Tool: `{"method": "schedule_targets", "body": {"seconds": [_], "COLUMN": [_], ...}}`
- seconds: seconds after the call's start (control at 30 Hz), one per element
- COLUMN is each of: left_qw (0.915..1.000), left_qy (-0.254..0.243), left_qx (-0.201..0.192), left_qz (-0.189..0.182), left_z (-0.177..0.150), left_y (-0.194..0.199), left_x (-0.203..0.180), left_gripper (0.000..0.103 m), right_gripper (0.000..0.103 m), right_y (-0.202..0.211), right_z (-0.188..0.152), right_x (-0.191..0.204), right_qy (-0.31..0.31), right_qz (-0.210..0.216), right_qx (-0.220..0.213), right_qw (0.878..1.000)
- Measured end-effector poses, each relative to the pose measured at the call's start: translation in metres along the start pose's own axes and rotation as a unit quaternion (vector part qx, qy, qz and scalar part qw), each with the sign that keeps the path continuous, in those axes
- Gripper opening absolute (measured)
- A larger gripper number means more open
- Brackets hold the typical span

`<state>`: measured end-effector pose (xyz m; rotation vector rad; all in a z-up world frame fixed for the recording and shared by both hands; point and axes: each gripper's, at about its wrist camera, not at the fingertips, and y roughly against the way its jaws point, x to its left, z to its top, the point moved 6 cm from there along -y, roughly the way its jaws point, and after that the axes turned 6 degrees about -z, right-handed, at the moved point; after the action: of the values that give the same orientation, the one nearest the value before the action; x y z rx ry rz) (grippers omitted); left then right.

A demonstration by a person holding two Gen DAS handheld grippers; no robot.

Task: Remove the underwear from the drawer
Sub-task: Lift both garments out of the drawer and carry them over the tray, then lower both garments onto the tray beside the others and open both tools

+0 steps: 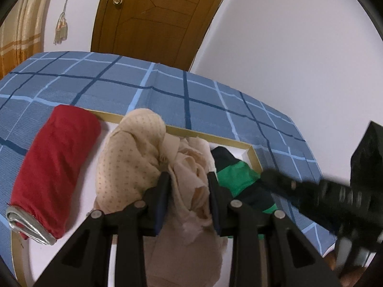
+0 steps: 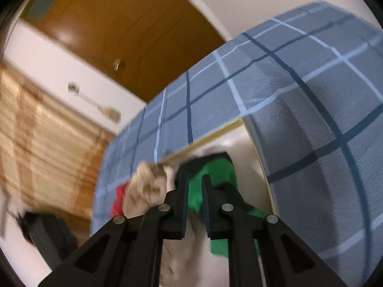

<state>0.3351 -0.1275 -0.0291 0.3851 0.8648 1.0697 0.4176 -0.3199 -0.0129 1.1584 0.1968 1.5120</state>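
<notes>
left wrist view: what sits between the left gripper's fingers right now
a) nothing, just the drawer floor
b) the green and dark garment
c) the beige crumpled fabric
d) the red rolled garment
c: the left gripper has its two fingers either side of the beige crumpled fabric; the red rolled garment lies off to the left and the green and dark garment to the right, in the drawer.

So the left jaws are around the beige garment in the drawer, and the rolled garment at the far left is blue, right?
Not quite. The rolled garment at the far left is red, not blue; the left wrist view shows it. The rest holds: the left gripper has its jaws around the beige garment in the drawer.
</notes>
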Motion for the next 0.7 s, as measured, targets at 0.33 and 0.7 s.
{"method": "schedule_targets", "body": {"seconds": [0.33,0.7], "left_qw": [0.9985,0.9961], "left_qy": [-0.049,-0.079], "left_qx": [-0.015,0.019], "left_qz": [0.020,0.035], "left_z": [-0.003,-0.036], "left_y": [0.045,0.051], "left_x": [-0.006,-0.005], "left_gripper": [0.053,0.057], "right_gripper": [0.014,0.014], "right_y": [-0.005,-0.030], "right_z": [-0.040,-0.032], "right_x": [0.015,0.010], "right_qy": [0.153,0.111], "right_qz": [-0.050,-0.054], "right_qx": [0.057,0.056], "right_qw": [0.985,0.991]}}
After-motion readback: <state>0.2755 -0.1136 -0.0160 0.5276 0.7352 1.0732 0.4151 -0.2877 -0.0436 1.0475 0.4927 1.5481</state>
